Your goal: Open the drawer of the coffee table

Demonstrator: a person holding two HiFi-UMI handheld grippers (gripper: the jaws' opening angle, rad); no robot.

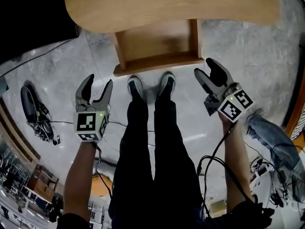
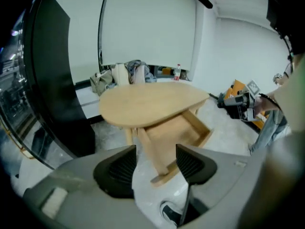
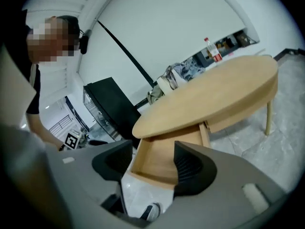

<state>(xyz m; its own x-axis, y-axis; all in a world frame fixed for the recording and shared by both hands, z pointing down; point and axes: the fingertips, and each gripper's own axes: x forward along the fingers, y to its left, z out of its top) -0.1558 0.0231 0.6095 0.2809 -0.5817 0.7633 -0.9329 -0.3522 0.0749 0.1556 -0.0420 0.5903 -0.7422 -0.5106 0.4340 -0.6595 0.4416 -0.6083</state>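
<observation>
Both grippers sit closest to me as I stand over the job: my left gripper (image 1: 99, 84) at the left and my right gripper (image 1: 206, 69) at the right, one to each side of my shoes (image 1: 137, 88). Each has its jaws spread apart and grasps nothing; both gripper views show only pale floor (image 1: 267, 56) and wood beyond the ribbed pads. Just past my toes the drawer (image 1: 159, 44) stands drawn out from under the near edge of the coffee table (image 1: 167, 4). Its bare wooden tray is open to view and looks empty, and its front panel (image 1: 157, 66) is the part nearest me. Neither gripper touches the drawer; both are held apart from it and nearer to me. I judge the opening as good as done, so doing it well now means leaving it alone: I should keep both sets of jaws wide and clear of the front panel so nothing nudges the drawer back in or skews it. If more travel is wanted, I would take the front panel near its middle with one gripper, since I can make out no handle. I would close squarely on the top edge and draw straight toward my feet, level with the tabletop, without lifting or twisting. I would go slowly near the end, because I cannot see how much of the drawer is under the table or whether anything stops it coming right out.
</observation>
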